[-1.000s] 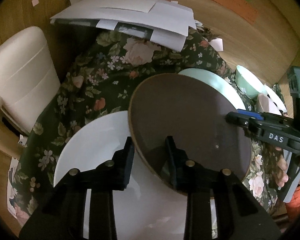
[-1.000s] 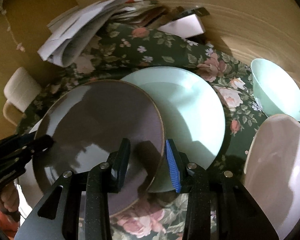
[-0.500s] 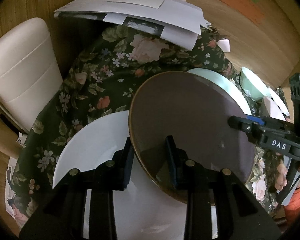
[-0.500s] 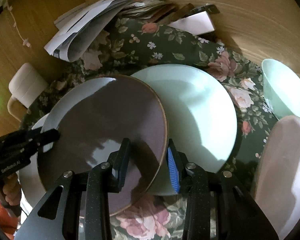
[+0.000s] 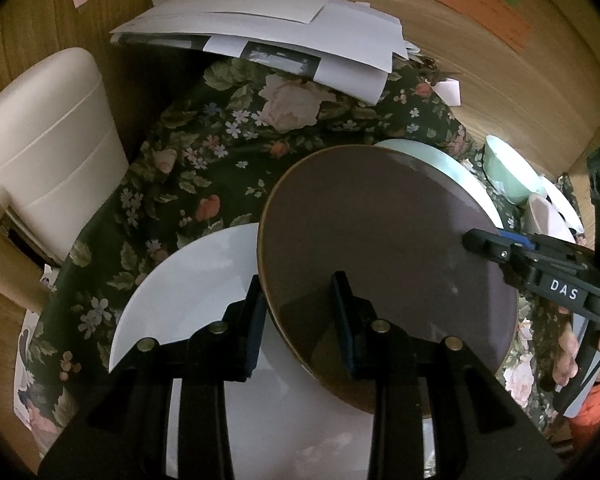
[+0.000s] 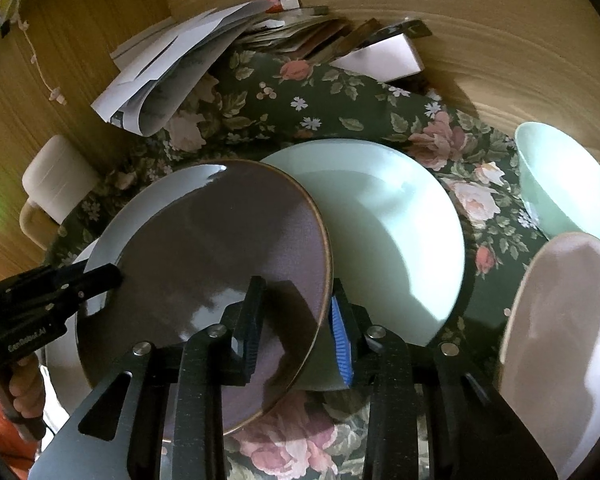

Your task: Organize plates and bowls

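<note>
Both tongs grip one brown plate (image 5: 380, 248) from opposite sides. Left tongs (image 5: 298, 320) straddle its near rim, one pad under the edge and one on top, clamped on it. Right tongs (image 6: 296, 320) straddle the opposite rim and are closing, the plate edge between the pads, which look to be touching it.

Under it lies a worktop covered in a dark green cloth (image 5: 204, 160) printed with roses. A wood-panelled wall stands behind, with a heap of papers (image 5: 284, 28) at the far edge and a cream chair (image 5: 48, 152) off to one side.

Held clear of the cloth, the brown plate tilts, its face up. It overlaps a white plate (image 5: 196, 280) on the left tongs' side and a pale green plate (image 6: 392, 240) on the other. Beyond the green plate sit a green bowl (image 6: 564, 184) and, nearer, a pinkish bowl (image 6: 560, 340).
</note>
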A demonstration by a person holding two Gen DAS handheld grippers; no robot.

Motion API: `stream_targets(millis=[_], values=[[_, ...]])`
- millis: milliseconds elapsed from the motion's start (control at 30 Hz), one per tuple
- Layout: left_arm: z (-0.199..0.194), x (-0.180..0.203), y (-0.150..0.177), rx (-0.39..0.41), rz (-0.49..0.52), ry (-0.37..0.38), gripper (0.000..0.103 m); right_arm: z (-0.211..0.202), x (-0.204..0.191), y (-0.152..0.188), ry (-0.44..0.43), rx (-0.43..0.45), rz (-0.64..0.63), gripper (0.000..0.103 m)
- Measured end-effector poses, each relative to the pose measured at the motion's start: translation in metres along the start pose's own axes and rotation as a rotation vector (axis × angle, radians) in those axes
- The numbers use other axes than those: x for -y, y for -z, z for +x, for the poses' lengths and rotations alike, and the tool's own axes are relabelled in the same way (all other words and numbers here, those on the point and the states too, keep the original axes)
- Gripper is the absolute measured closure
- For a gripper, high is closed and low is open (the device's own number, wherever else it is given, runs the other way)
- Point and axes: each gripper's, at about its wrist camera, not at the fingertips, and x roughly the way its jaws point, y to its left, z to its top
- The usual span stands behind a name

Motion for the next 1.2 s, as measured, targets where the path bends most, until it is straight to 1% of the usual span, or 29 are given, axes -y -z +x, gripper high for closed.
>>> stream_targets(millis=[167, 433, 733, 1200], values=[[-0.003, 0.005, 0.001, 0.000, -0.006, 0.009, 0.071, -0.011, 0.001, 0.008, 0.013, 0.023, 0.003, 0.075], [-0.018, 0.016, 0.003, 0.030, 0.009, 0.007, 0.071, -0.029, 0.002, 0.019, 0.008, 0.068, 0.033, 0.075], [-0.040, 0.034, 0.007, 0.067, 0.057, 0.021, 0.071, -0.061, 0.003, 0.039, 0.028, 0.126, 0.059, 0.075], [-0.064, 0.072, 0.030, 0.090, 0.136, 0.061, 0.071, -0.101, 0.017, 0.079, 0.054, 0.180, 0.103, 0.075]])
